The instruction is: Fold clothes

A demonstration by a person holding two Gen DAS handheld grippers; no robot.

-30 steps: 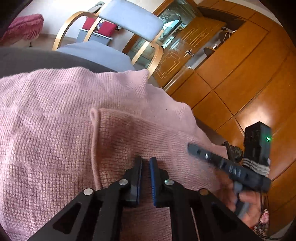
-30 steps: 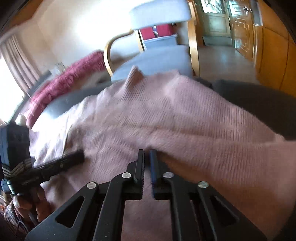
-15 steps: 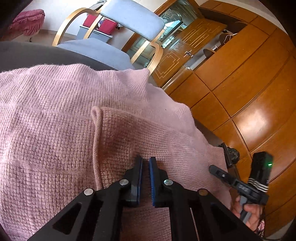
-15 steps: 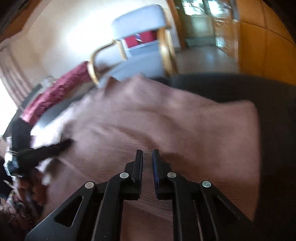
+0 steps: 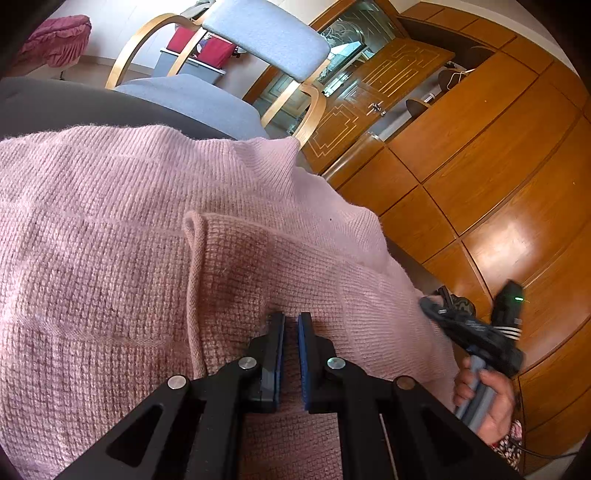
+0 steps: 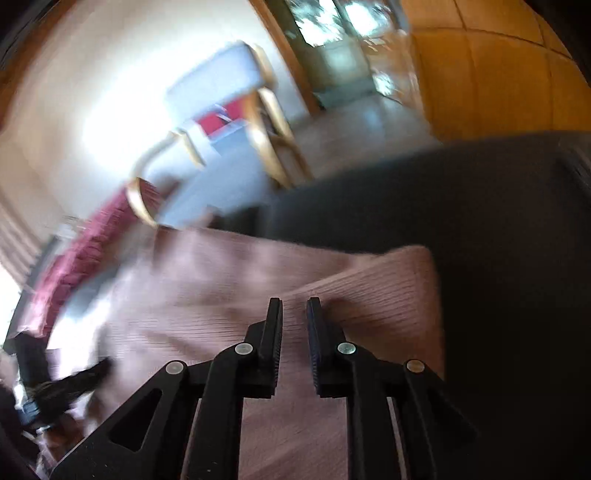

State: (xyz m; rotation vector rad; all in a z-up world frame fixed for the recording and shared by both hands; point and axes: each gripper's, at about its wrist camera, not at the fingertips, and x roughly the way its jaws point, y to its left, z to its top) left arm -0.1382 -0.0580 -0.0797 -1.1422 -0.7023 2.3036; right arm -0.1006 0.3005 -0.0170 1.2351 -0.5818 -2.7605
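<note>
A pink knit sweater (image 5: 110, 258) lies spread on a dark grey surface (image 5: 55, 107), with one part folded over and its rolled edge (image 5: 192, 236) running down the middle. My left gripper (image 5: 291, 317) is shut, its tips resting on the folded part. In the blurred right wrist view my right gripper (image 6: 294, 302) hovers over the sweater (image 6: 221, 295) near its right corner. Its jaws are opening, and only a narrow gap with nothing gripped shows between them. A hand (image 5: 487, 398) holds that gripper off the sweater's right edge.
A bentwood chair with grey cushions (image 5: 266, 33) stands just beyond the surface. Wooden cabinets (image 5: 480, 147) and glossy wooden floor fill the right side. A maroon cover (image 6: 74, 258) lies at the far left. The grey surface (image 6: 480, 221) extends right of the sweater.
My right gripper let go, swung away to the sweater's right edge, and its jaws parted slightly. My left gripper stayed put on the fold.
</note>
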